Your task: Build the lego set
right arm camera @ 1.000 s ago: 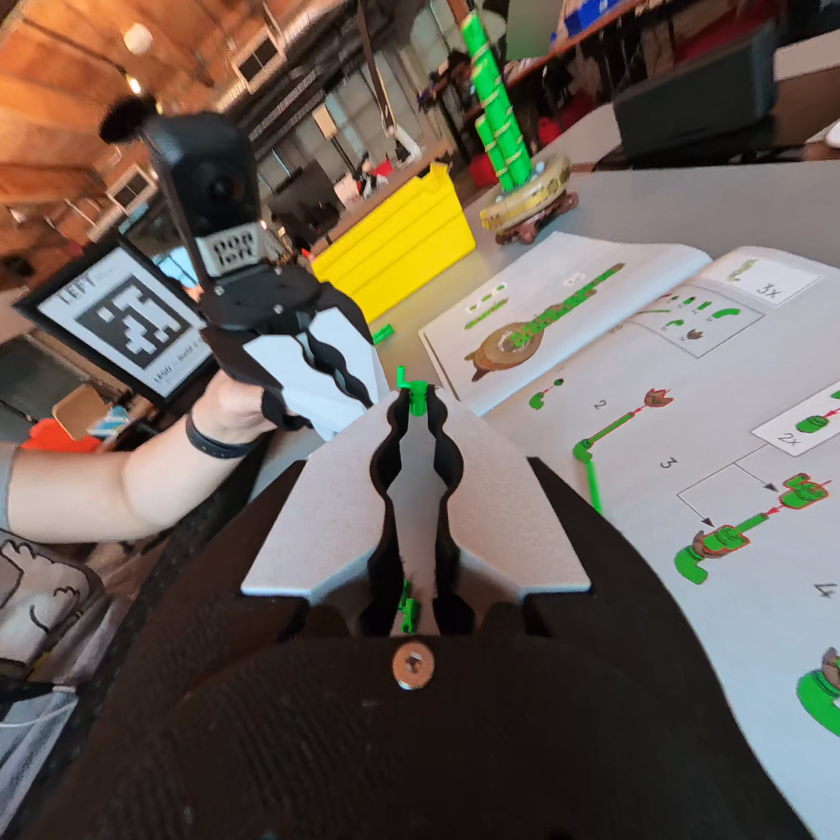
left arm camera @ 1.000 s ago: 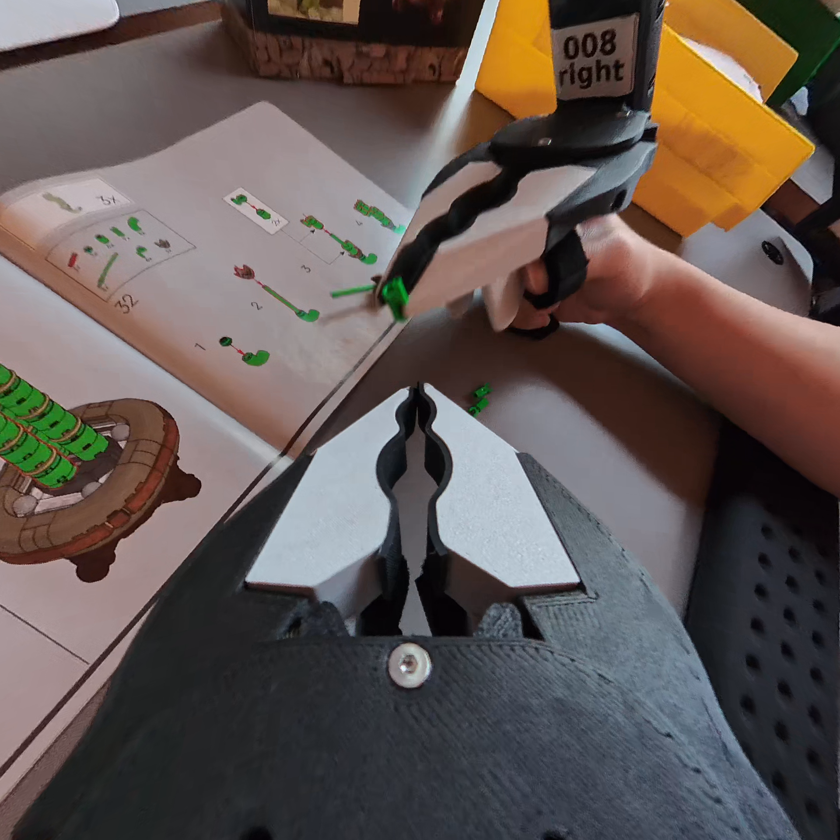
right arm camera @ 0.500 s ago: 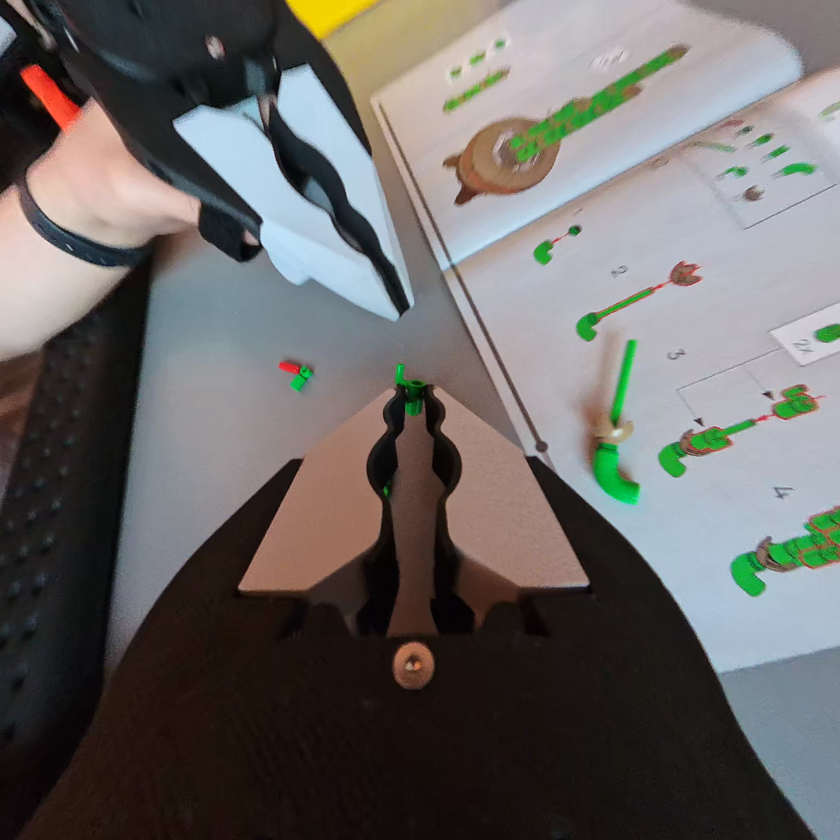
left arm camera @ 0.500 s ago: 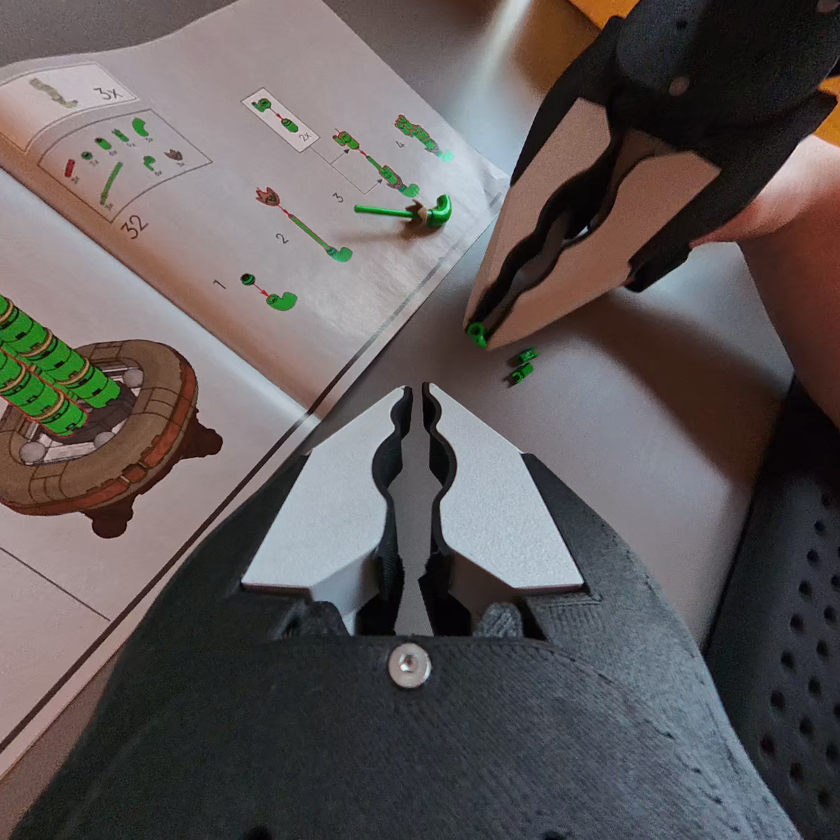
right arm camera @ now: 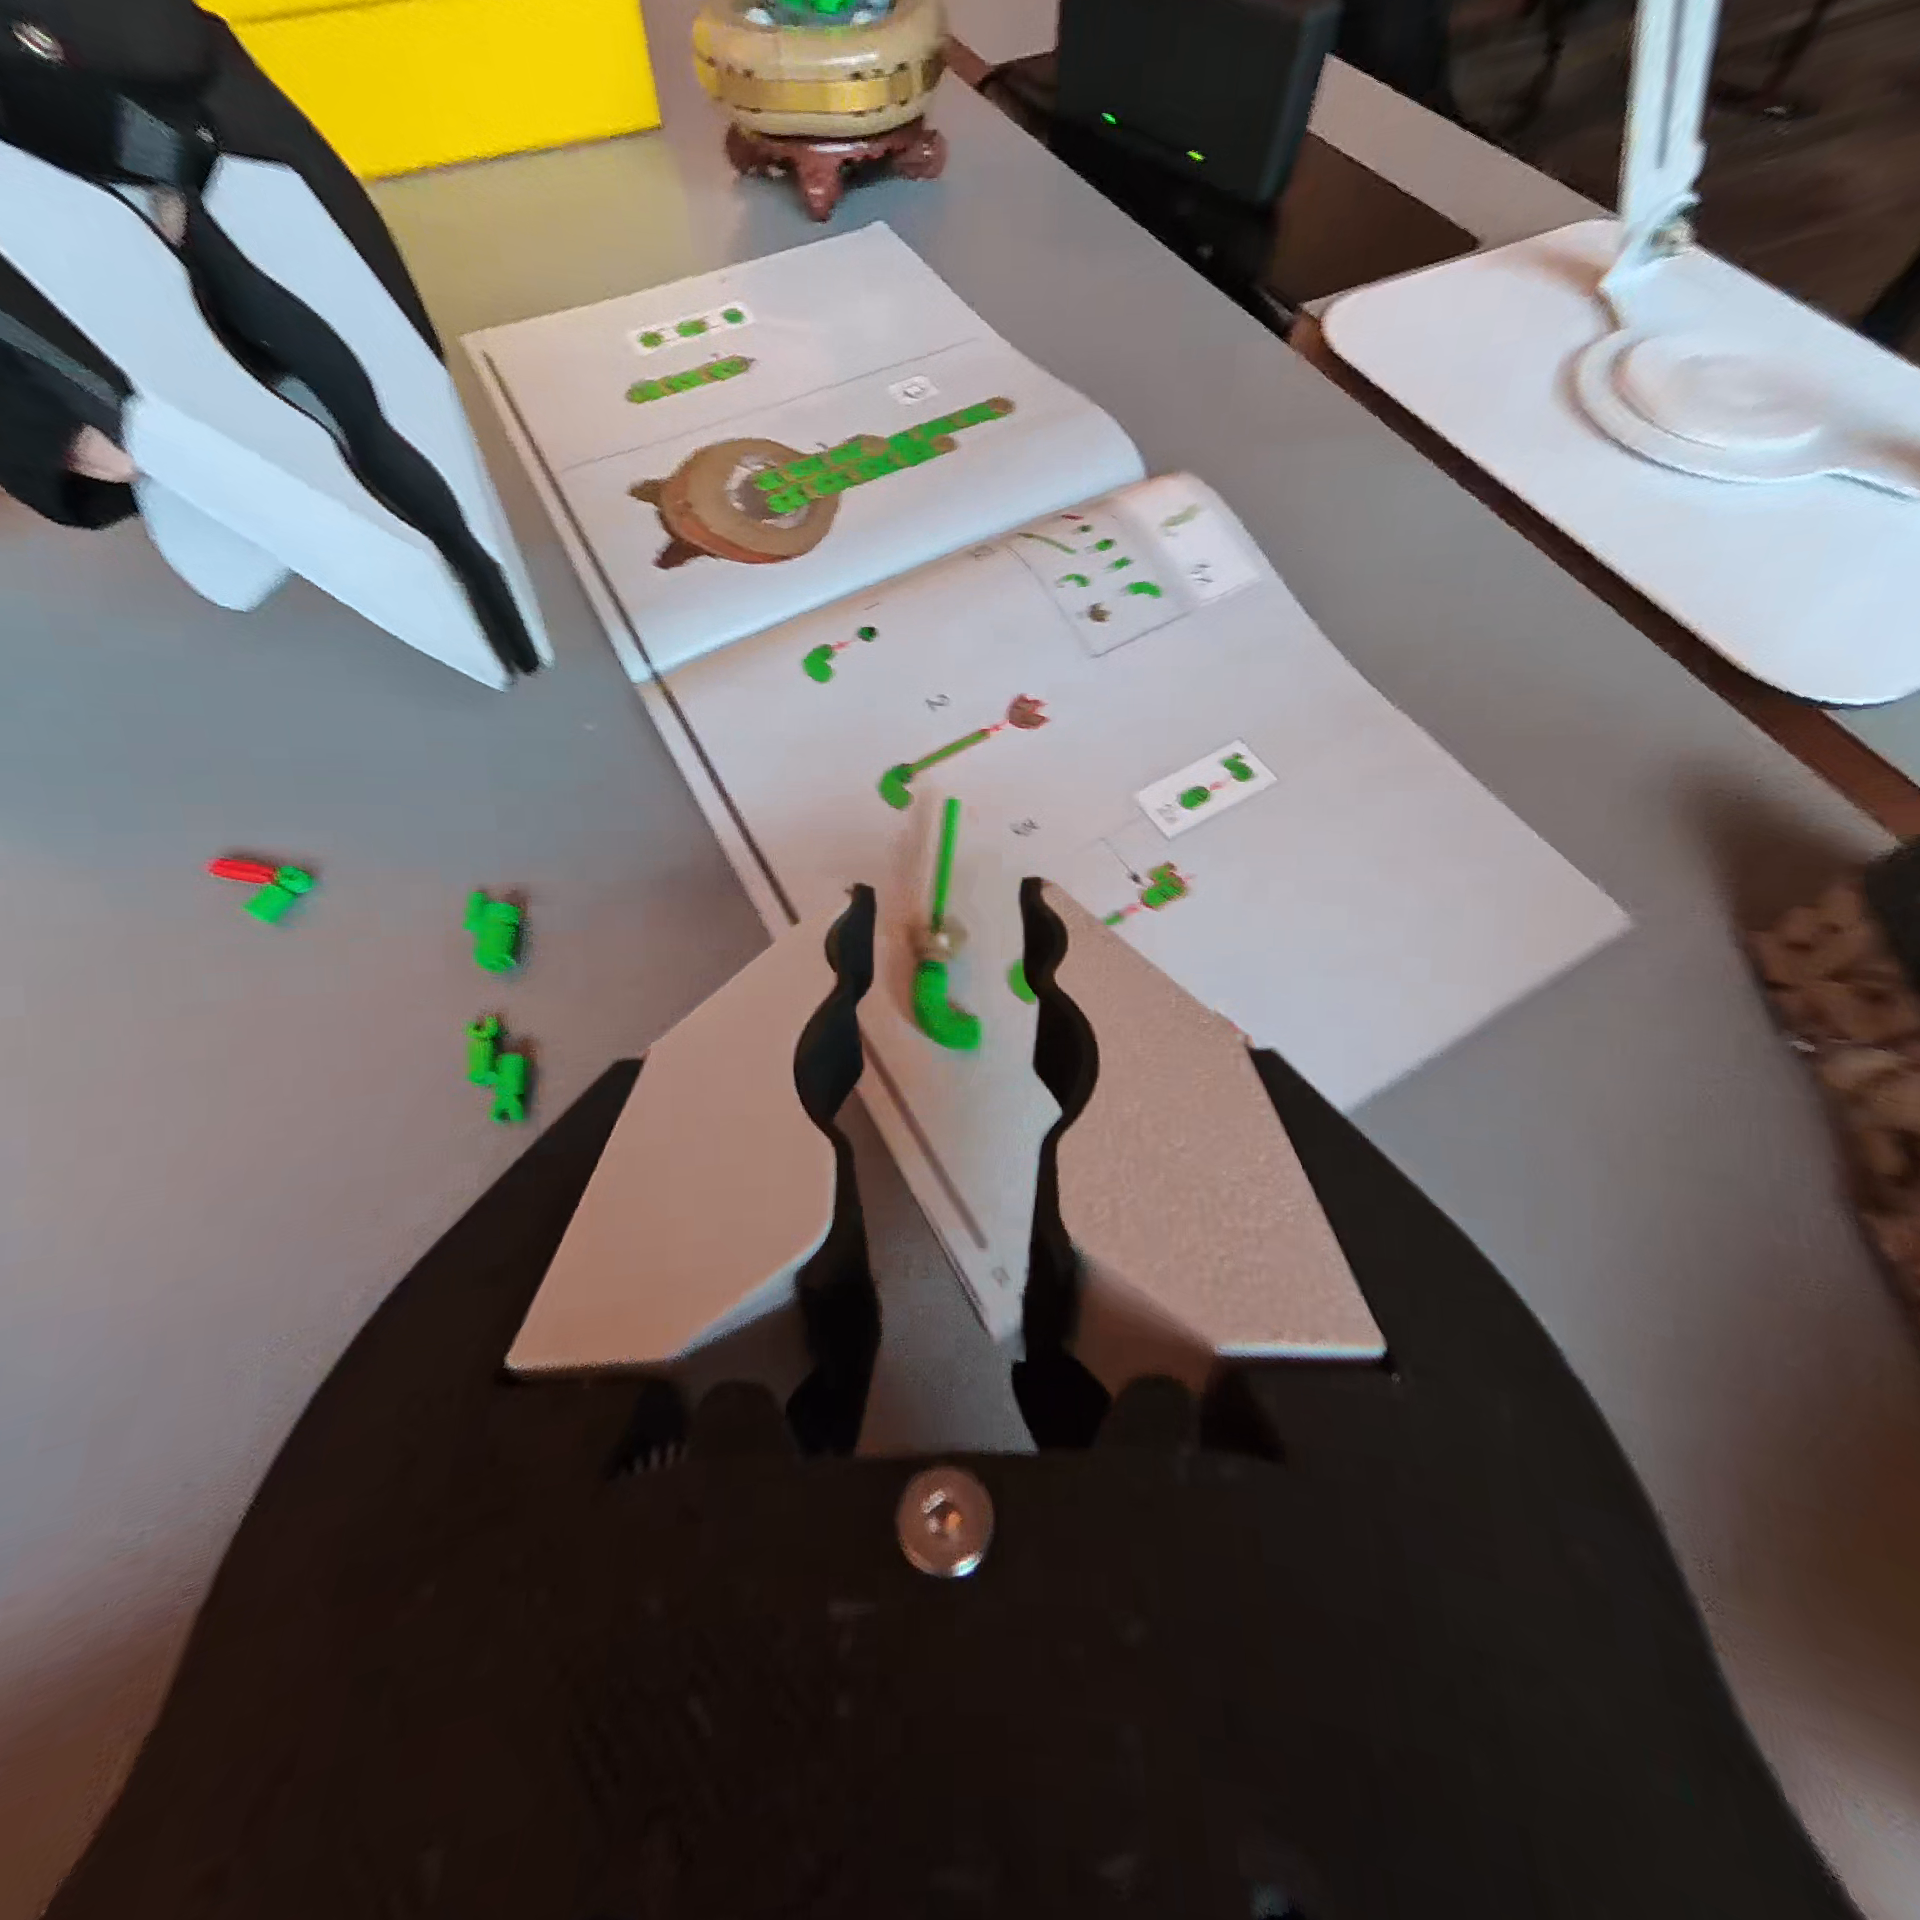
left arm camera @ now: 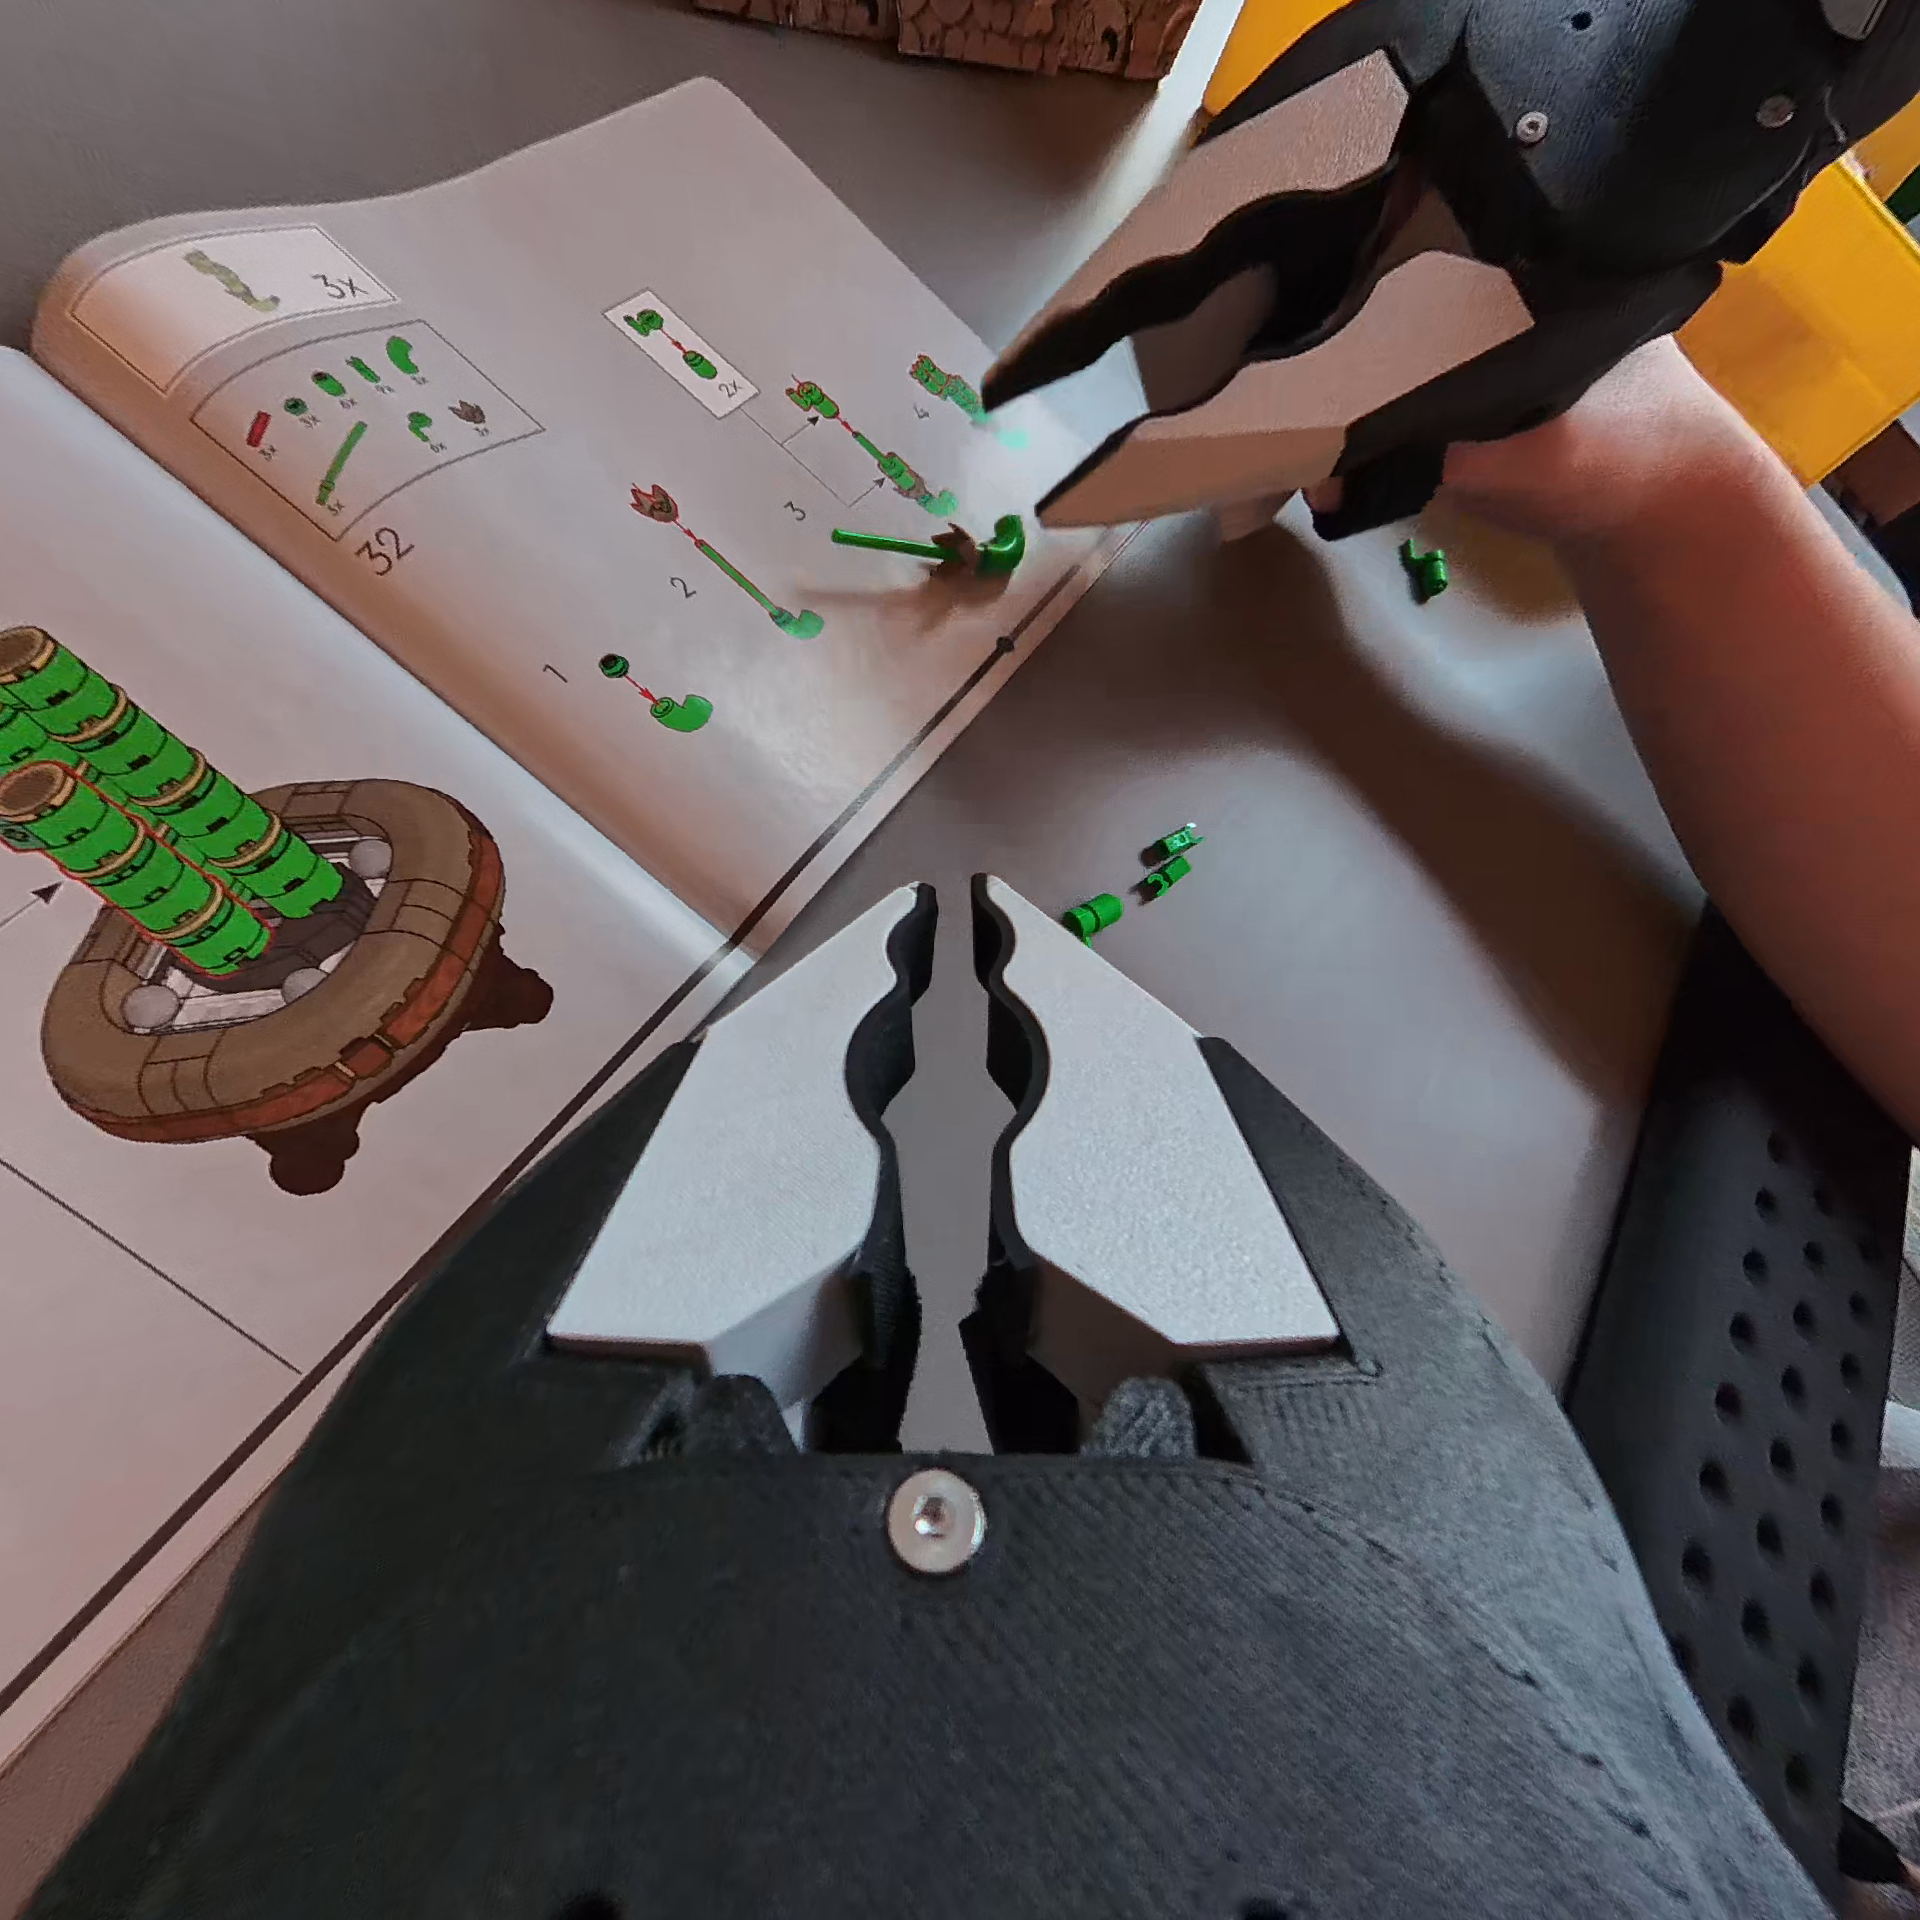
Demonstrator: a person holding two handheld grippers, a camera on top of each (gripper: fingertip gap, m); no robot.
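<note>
A green stem with a tan flower piece and a curved green end [right arm camera: 940,935] lies on the open instruction booklet [right arm camera: 1351,904]. My right gripper [right arm camera: 943,899] is open and empty, its fingers either side of the stem and just above it. In the left wrist view the stem [left arm camera: 935,545] lies just in front of the right gripper [left arm camera: 1018,454]. My left gripper [left arm camera: 953,894] is shut and empty, low over the grey table by the booklet's edge. Small green pieces [left arm camera: 1091,916] lie just to the right of its tip.
Loose green pieces [right arm camera: 494,930] and a red and green piece [right arm camera: 265,883] lie on the table [right arm camera: 312,1195]. The partly built round base [right arm camera: 821,73], a yellow bin [right arm camera: 447,83], a black box [right arm camera: 1195,94] and a white lamp base [right arm camera: 1662,416] stand farther back. My hands' fingertips stand some 11 centimeters from each other. The partly built round base [right arm camera: 821,73] lies some 30 centimeters from my left tips, 35 centimeters from my right tips.
My right gripper came down, let go of the small green piece it held, opened and moved over the stem on the booklet. My left gripper stayed shut.
</note>
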